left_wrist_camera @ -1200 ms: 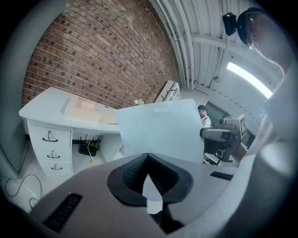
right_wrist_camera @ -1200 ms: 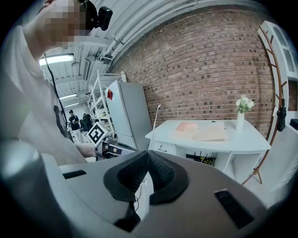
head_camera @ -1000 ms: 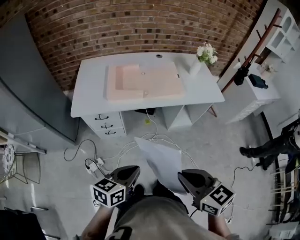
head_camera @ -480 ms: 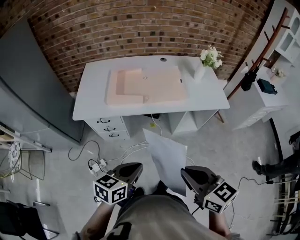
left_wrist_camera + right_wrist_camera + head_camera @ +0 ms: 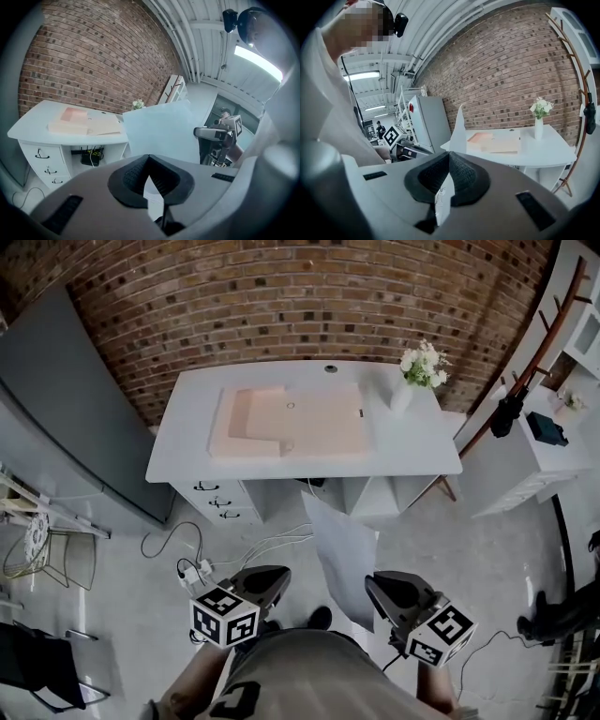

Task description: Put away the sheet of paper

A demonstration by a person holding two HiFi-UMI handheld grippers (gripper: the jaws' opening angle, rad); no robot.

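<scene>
Midway only: sheet of paper (image 5: 342, 545) pinched upright in right tool (image 5: 386, 587), above floor, well short of tabletop (image 5: 412, 442). Left tool (image 5: 267, 579) pressed together, empty. Remaining: carry over, stow, probably in pink folder (image 5: 291, 418).

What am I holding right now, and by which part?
The right gripper is shut on the sheet at its near edge; the left gripper is shut, empty, apart from it.
</scene>
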